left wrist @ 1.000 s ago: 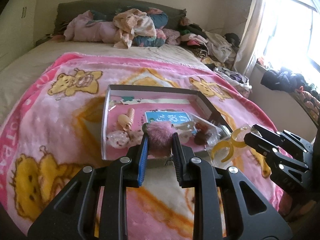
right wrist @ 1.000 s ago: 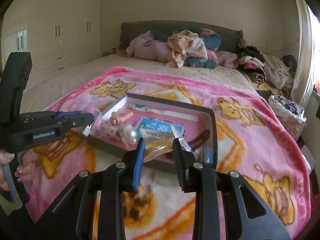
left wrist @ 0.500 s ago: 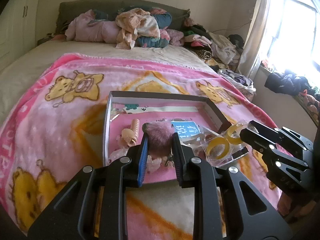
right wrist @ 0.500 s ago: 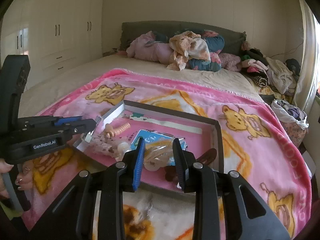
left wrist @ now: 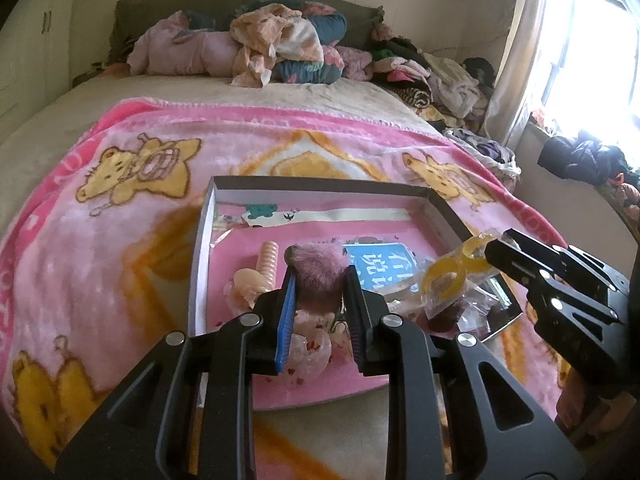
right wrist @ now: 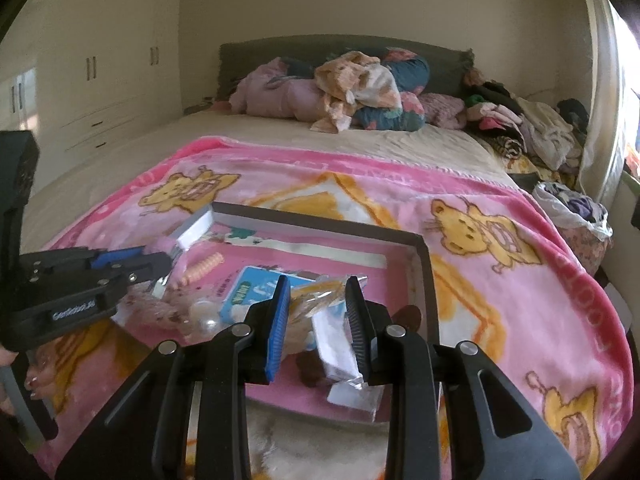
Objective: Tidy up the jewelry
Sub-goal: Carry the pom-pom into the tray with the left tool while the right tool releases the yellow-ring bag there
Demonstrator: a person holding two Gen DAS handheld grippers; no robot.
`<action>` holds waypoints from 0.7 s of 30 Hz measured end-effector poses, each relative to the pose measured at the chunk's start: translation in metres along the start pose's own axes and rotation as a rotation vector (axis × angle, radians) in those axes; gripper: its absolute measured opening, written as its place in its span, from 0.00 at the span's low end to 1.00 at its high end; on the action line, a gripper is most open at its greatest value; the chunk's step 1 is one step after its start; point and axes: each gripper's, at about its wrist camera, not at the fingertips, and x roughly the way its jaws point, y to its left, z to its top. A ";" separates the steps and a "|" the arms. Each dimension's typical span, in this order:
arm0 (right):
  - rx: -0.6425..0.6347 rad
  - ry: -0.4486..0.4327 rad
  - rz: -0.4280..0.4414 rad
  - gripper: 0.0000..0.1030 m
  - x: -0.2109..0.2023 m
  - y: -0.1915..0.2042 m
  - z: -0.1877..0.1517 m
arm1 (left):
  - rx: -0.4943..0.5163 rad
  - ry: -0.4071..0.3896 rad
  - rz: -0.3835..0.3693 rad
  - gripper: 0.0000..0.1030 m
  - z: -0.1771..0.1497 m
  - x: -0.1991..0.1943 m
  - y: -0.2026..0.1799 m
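A: Where is the jewelry?

B: Nearly all of it lies in the shallow tray [left wrist: 204, 236], which sits on the pink bear blanket [left wrist: 120, 248]. Take the tray as the landmark.

A: What is the left gripper [left wrist: 318, 280] doing?

B: Its two fingers are pressed against a fluffy pink pompom [left wrist: 318, 270], pinching it from both sides. The pompom hangs above the tray's near left part, over a pale pink scrunchie [left wrist: 308, 350] lying on the tray floor.

A: And the right gripper [right wrist: 316, 300]?

B: It pinches a clear plastic packet [right wrist: 332, 336] with yellow rings inside. In the left wrist view the yellow rings [left wrist: 456, 268] sit at its fingertips, above the tray's right wall. Whether the packet touches the tray, I cannot tell.

A: What else is in the tray?

B: A peach spiral hair tie [left wrist: 268, 260] just left of the pompom, a blue card [left wrist: 378, 264] with white lettering toward the middle, and a cream strip [left wrist: 332, 216] along the far wall. A dark brown item [right wrist: 314, 366] lies near the tray's front edge, under the packet; I cannot tell what it is.

A: Beyond the tray?

B: A heap of clothes [right wrist: 352, 88] at the headboard, well apart from it.
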 end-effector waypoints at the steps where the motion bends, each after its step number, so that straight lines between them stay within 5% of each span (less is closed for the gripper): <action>1: 0.011 0.004 -0.010 0.27 0.003 -0.003 -0.001 | 0.003 0.002 0.001 0.16 0.000 0.002 -0.001; 21: 0.099 0.093 -0.046 0.27 0.022 -0.024 -0.037 | 0.028 0.041 0.009 0.16 -0.006 0.026 -0.008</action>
